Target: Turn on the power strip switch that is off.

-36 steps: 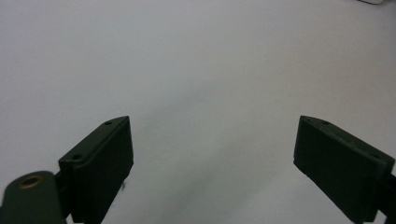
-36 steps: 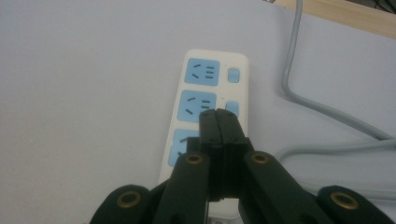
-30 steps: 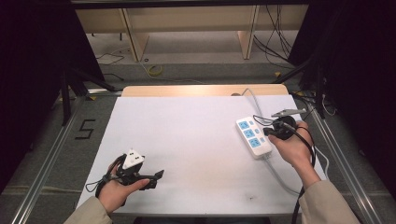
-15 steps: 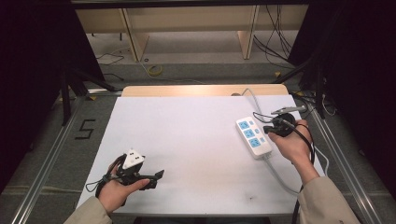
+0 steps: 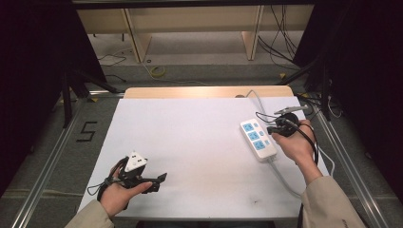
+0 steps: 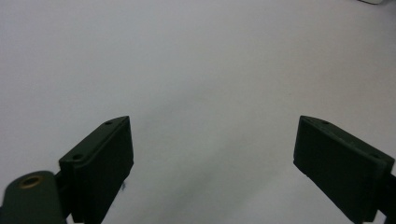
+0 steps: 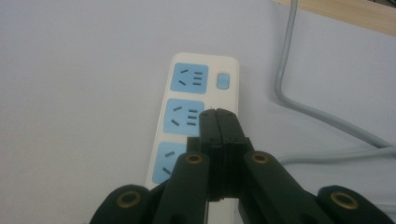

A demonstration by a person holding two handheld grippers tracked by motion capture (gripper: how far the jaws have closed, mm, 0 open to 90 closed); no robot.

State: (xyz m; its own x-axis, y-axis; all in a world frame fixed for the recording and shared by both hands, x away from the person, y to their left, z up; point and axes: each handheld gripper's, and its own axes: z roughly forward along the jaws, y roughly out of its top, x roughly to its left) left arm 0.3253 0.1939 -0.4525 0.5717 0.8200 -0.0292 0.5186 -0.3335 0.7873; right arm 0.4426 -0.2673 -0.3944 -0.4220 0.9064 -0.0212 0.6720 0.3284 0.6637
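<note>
White surface (image 5: 199, 152) is sitting in a dark room, wooden edge (image 5: 204, 91) along its far side, shelving (image 5: 190, 28) and loose cables on the floor behind it.

High view: power strip (image 5: 258, 139) is lying flat on the right part of the surface, three blue sockets facing up, its grey cord (image 5: 285, 178) running off the near end toward the person. Right gripper (image 5: 272, 129) is hovering at the strip's right edge, around the middle socket, hand wrapped around it. Left gripper (image 5: 159, 180) is resting low at the near left of the surface, well apart from the strip, pointing right.

Left gripper view: jaws are standing wide apart, nothing between them, just bare white surface (image 6: 205, 70) ahead.

Right gripper view: jaws are pressed fully together, nothing clamped. Right gripper (image 7: 218, 113) tip is sitting over the power strip (image 7: 198, 98) just right of the middle blue socket (image 7: 185, 116), close to the strip's face; can't tell if it's touching. Small blue switch (image 7: 223, 80) is showing beside the far socket. Grey cord (image 7: 299, 100) is curving across the surface to the right of the strip, wooden edge (image 7: 355, 11) at the top corner.
</note>
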